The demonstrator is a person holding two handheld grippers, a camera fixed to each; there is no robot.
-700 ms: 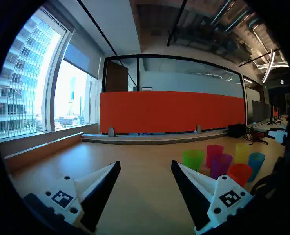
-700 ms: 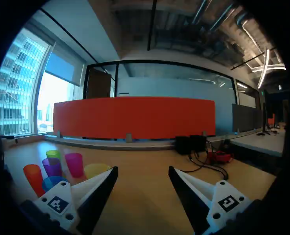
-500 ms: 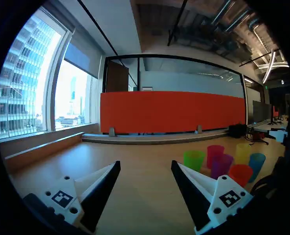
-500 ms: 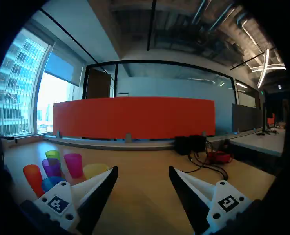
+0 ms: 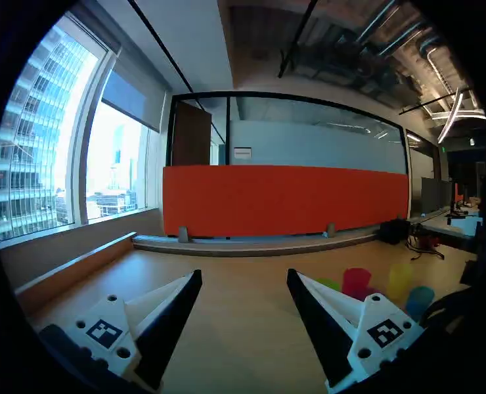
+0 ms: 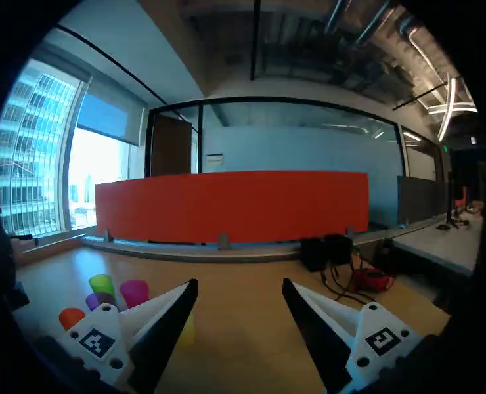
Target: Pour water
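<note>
Pouring looks not yet begun: the left gripper (image 5: 243, 272) and right gripper (image 6: 239, 282) both gape empty over the bench (image 5: 243, 341), with the coloured cups (image 5: 356, 281) low down between them, none grasped.

Cups (image 6: 135, 292) cluster on the table (image 6: 243, 328), before the partition (image 6: 230, 207); cables (image 6: 364, 281) lie well to their right

Cups (image 5: 358, 281) blurred and half hidden behind the left claw (image 5: 243, 272), yellow cup (image 6: 188, 330) sits mostly tucked behind the right claw (image 6: 239, 282)
</note>
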